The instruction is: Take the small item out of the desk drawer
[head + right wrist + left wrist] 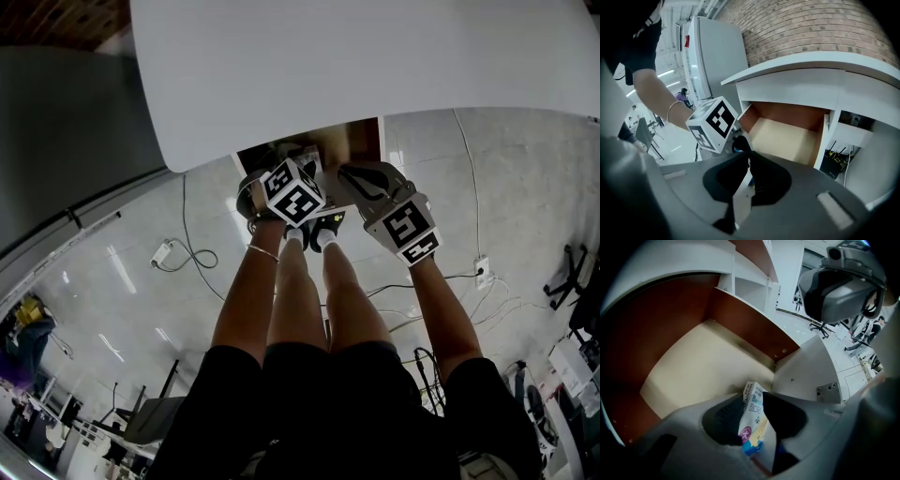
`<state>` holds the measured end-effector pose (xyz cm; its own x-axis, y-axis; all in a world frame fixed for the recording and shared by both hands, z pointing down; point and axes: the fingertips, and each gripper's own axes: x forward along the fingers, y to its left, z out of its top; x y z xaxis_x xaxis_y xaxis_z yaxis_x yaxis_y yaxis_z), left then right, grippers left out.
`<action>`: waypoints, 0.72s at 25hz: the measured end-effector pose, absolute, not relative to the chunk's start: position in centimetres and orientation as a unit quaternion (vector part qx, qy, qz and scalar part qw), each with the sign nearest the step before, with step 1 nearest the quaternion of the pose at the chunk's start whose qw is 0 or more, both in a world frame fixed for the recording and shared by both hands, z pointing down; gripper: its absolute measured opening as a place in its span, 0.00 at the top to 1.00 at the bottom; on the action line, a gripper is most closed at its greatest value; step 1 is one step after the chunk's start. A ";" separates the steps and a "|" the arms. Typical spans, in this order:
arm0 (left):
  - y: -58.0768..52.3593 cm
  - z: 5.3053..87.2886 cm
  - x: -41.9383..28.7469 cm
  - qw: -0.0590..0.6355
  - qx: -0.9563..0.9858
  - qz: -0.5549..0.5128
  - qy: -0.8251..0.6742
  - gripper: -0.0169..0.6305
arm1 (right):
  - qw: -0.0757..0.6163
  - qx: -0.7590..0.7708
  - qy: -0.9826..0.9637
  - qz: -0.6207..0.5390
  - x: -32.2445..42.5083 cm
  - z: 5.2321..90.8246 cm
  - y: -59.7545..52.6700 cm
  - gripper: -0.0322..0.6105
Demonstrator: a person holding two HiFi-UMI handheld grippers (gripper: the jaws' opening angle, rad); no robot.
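Note:
The desk drawer (708, 366) stands pulled out under the white desk (375, 66); its pale bottom is bare. My left gripper (752, 401) hangs over the drawer's front part, shut on a small white, blue and yellow packet (753, 420) that stands upright between the pads. Its marker cube (715, 124) shows in the right gripper view, at the left front corner of the drawer (783, 133). My right gripper (749, 157) is just in front of the drawer with its fingertips together; a white sliver shows in the slit below them.
Open white shelf compartments (750, 282) sit beside the drawer. A black device with cables (834, 161) lies under the desk at the right. Cables (187, 248) and a power strip (481, 269) lie on the tiled floor, and my legs are below the grippers.

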<state>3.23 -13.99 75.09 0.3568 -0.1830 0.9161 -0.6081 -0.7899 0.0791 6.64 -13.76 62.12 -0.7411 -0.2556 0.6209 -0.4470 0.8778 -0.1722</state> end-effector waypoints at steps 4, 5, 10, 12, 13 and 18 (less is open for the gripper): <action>-13.8 74.6 3.6 0.210 0.799 0.507 -0.247 0.79 | 0.336 0.170 -0.916 0.136 5.9 63.4 -14.0 0.89; -13.7 74.5 3.7 0.209 0.800 0.506 -0.247 0.79 | 0.346 0.162 -0.915 0.127 5.6 63.7 -14.0 0.88; -13.4 74.2 3.6 0.209 0.803 0.499 -0.249 0.79 | 0.390 0.112 -0.910 0.088 4.4 65.3 -14.0 0.86; -13.4 74.0 3.6 0.218 0.804 0.491 -0.255 0.80 | 0.400 0.088 -0.909 0.077 4.1 65.9 -13.8 0.86; -13.4 73.9 3.6 0.222 0.804 0.487 -0.258 0.80 | 0.407 0.077 -0.907 0.069 4.1 66.2 -13.7 0.85; -13.3 73.7 3.7 0.227 0.806 0.480 -0.261 0.80 | 0.450 0.043 -0.891 0.042 4.4 68.0 -13.6 0.83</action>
